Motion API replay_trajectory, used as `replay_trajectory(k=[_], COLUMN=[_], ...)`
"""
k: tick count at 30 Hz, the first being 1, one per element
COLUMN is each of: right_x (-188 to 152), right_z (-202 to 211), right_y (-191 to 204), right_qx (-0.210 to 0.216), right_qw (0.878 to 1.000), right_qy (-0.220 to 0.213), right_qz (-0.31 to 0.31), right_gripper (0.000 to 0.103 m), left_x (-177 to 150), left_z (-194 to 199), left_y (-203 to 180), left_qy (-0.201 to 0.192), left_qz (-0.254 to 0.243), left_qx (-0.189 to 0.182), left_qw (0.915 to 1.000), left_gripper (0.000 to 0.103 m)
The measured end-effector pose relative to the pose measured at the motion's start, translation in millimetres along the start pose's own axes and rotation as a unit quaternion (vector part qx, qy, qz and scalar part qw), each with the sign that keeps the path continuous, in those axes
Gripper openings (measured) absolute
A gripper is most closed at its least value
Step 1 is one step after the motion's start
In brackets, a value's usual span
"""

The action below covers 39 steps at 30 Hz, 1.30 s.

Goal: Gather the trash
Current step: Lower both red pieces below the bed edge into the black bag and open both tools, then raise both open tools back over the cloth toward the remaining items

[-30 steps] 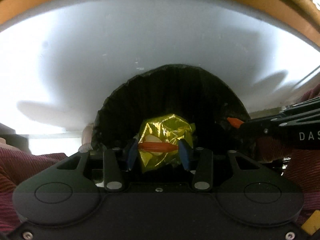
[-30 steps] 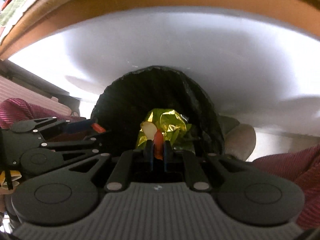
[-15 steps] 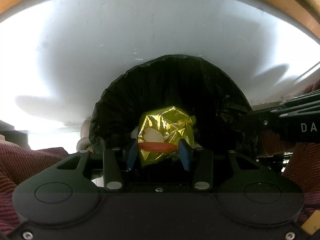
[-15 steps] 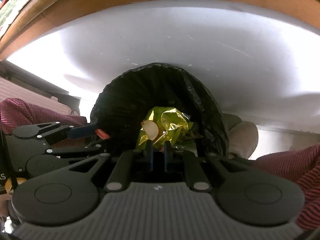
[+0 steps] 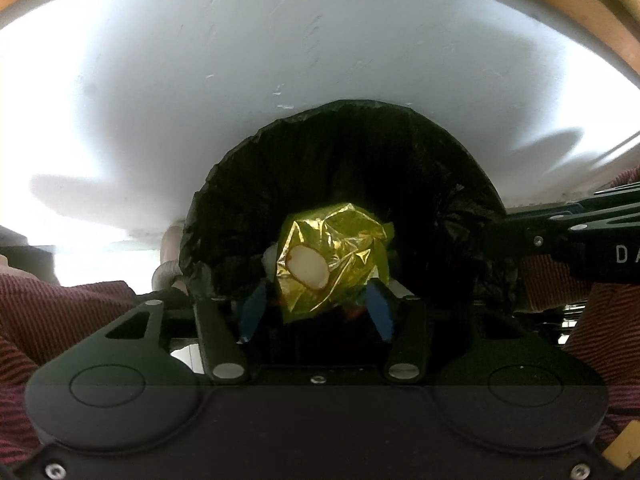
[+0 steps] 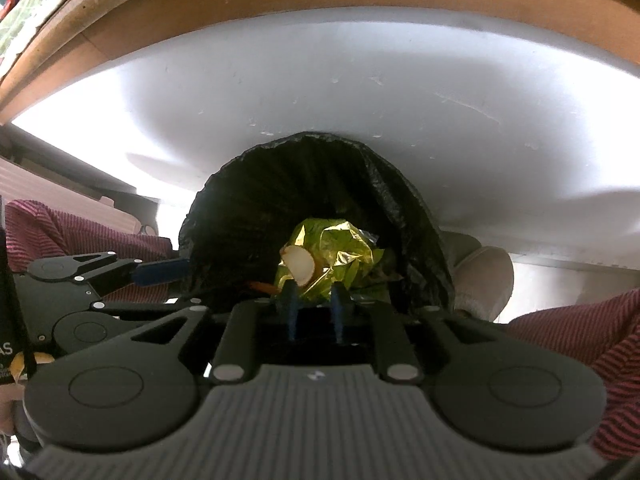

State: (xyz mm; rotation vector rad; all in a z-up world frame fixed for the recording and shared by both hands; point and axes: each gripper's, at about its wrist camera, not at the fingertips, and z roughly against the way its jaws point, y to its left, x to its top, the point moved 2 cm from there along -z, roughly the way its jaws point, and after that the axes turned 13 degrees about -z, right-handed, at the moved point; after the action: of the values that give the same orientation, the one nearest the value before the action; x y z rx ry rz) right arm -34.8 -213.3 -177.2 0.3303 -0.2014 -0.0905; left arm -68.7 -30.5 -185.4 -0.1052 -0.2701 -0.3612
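A crumpled gold foil wrapper (image 5: 336, 256) (image 6: 340, 256) with a white oval patch sits in the mouth of a black trash bag (image 5: 320, 160) (image 6: 280, 184). My left gripper (image 5: 316, 292) is open, with its blue fingers wide apart on either side of the wrapper's lower edge. In the right wrist view it reaches in from the left (image 6: 100, 280). My right gripper (image 6: 313, 296) is open by a narrow gap just under the wrapper, which hides its fingertips. It enters the left wrist view at the bag's right rim (image 5: 580, 236). A small orange bit (image 6: 262, 288) shows beside the wrapper.
A white surface (image 5: 280, 60) lies behind the bag, bounded by a wooden edge (image 6: 280, 0). A person's dark red striped clothing fills both lower sides (image 5: 60, 312) (image 6: 580, 320). A beige slipper-like shape (image 6: 484, 276) sits right of the bag.
The orange strip seen between each gripper's fingers is gone from there. Both pairs of fingers have spread wider. The left gripper has moved closer to the bag.
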Motion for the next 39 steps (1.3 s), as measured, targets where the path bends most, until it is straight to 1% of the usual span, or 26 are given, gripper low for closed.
replay_trajectory(k=[4,7,13,19,21,24,27,29,31,34,37,39], right_x=[0.9,0.9,0.6,0.8,1.7,6.4,16.4,23.5,29.7,43.8,65.4,81.4], right_z=[1.1,1.5,1.9,3.5,7.6,23.8,47.6,67.1,87.8,117.5,144.2,157.9], right_y=[-0.4,-0.4,-0.7,0.5,2.8,9.5,17.9,26.7,37.2,49.6,58.8,65.6], right_qx=[-0.002,-0.002,-0.002,0.0,0.005,0.023,0.067,0.089,0.103,0.128,0.155,0.167], right_qw=[1.0,1.0,1.0,1.0,1.0,0.999,0.997,0.994,0.989,0.982,0.974,0.969], right_qy=[-0.002,-0.002,-0.003,-0.004,-0.007,-0.02,-0.026,-0.038,-0.058,-0.086,-0.115,-0.136], right_qz=[0.001,0.001,0.002,0.004,0.008,0.021,0.033,0.056,0.085,0.111,0.119,0.122], right_gripper=[0.044,0.045,0.05,0.055,0.056,0.062,0.067,0.07,0.074,0.079,0.081,0.082], left_x=[-0.1,-0.3,1.2,3.4,4.8,7.2,11.0,14.0,18.1,27.5,40.2,51.7], left_z=[1.3,2.8,4.8,9.6,17.2,37.9,69.6,95.3,116.7,150.9,181.9,200.2], left_y=[-0.7,-2.0,-1.5,0.4,1.4,3.0,7.9,13.5,20.5,36.5,55.4,69.3], left_qy=[-0.001,0.0,-0.001,-0.003,-0.012,-0.039,-0.087,-0.125,-0.156,-0.206,-0.26,-0.294], left_qz=[-0.001,-0.002,-0.002,-0.003,-0.004,-0.01,-0.02,-0.029,-0.029,-0.017,-0.002,0.004], left_qx=[0.004,0.007,0.01,0.012,0.012,0.014,0.013,0.022,0.03,0.038,0.053,0.069], left_qw=[1.0,1.0,0.9999,0.9999,0.9999,0.9991,0.996,0.9914,0.9869,0.9777,0.9642,0.9532], left_gripper=[0.064,0.067,0.07,0.071,0.071,0.071,0.081,0.083,0.087,0.089,0.093,0.095])
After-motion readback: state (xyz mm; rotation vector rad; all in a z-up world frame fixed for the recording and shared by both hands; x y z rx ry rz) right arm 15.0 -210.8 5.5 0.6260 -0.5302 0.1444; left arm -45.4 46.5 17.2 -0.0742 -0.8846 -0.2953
